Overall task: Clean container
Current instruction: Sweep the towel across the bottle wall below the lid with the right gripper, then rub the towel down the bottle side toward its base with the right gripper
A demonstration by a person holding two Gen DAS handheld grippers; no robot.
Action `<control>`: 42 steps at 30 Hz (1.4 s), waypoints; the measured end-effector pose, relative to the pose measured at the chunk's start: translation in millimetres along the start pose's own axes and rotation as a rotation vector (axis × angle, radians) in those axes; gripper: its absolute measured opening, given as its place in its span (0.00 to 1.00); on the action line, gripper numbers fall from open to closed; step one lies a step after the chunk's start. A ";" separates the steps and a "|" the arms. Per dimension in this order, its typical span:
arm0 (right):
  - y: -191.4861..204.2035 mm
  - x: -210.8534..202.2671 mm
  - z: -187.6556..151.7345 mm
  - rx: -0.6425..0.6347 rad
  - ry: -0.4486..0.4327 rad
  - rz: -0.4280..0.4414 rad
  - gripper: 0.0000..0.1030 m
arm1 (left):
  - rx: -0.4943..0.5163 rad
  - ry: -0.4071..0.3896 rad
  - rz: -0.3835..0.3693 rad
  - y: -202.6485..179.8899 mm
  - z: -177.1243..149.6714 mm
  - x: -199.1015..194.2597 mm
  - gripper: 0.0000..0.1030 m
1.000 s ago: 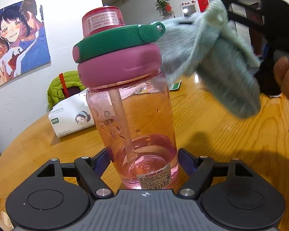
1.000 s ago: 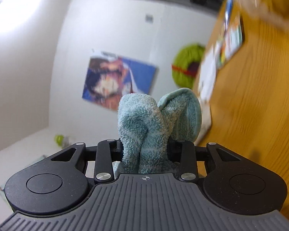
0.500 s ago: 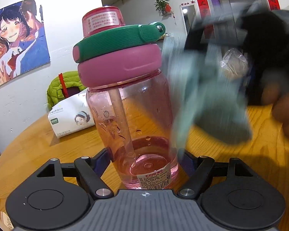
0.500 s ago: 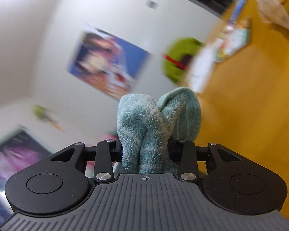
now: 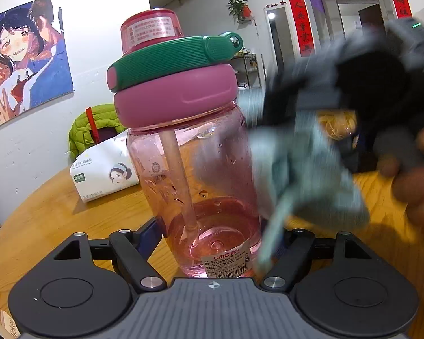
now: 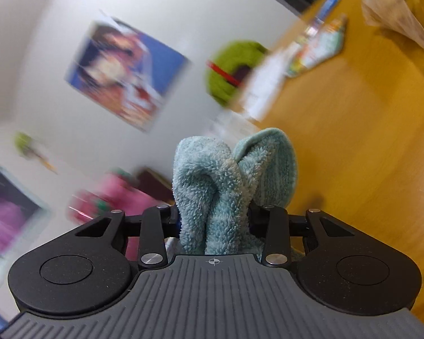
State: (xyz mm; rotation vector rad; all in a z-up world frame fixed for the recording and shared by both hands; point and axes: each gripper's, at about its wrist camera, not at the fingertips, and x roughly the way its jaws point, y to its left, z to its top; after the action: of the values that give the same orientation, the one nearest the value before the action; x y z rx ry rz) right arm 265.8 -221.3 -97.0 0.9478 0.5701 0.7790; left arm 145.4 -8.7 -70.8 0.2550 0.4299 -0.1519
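Left gripper (image 5: 213,237) is clamped on the base of the pink water bottle (image 5: 195,169), one finger on each side, and the bottle stands upright on the wooden table (image 5: 48,220), dead centre of the left wrist view. Inside it there's a straw (image 5: 178,175) running down and droplets on the wall. On top sits a pink lid (image 5: 175,96) with a green carry strap (image 5: 169,59) lying across it. At three o'clock from the bottle, blurred, comes the light blue terry cloth (image 5: 305,180), right against the bottle's side wall, a strip of it hanging down beside the left gripper's finger. Right gripper (image 6: 214,220) has its jaws pinched on that cloth, two folded lobes poking out ahead. A hand (image 5: 418,180) shows at the far three o'clock edge. Further out, at nine o'clock, a white tissue pack (image 5: 104,172) lies on the table, a green jacket (image 5: 96,127) behind it, and a poster (image 5: 25,56) hangs on the wall at ten o'clock.
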 end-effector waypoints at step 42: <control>-11.9 -24.4 9.7 0.106 -0.087 0.176 0.36 | 0.011 -0.034 0.018 -4.1 1.6 1.2 0.73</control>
State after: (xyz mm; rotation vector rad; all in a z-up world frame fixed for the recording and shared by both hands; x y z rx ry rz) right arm 262.1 -249.7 -100.5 1.1353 0.4598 0.8666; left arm 146.3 -13.2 -70.8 0.2668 0.3932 -0.1407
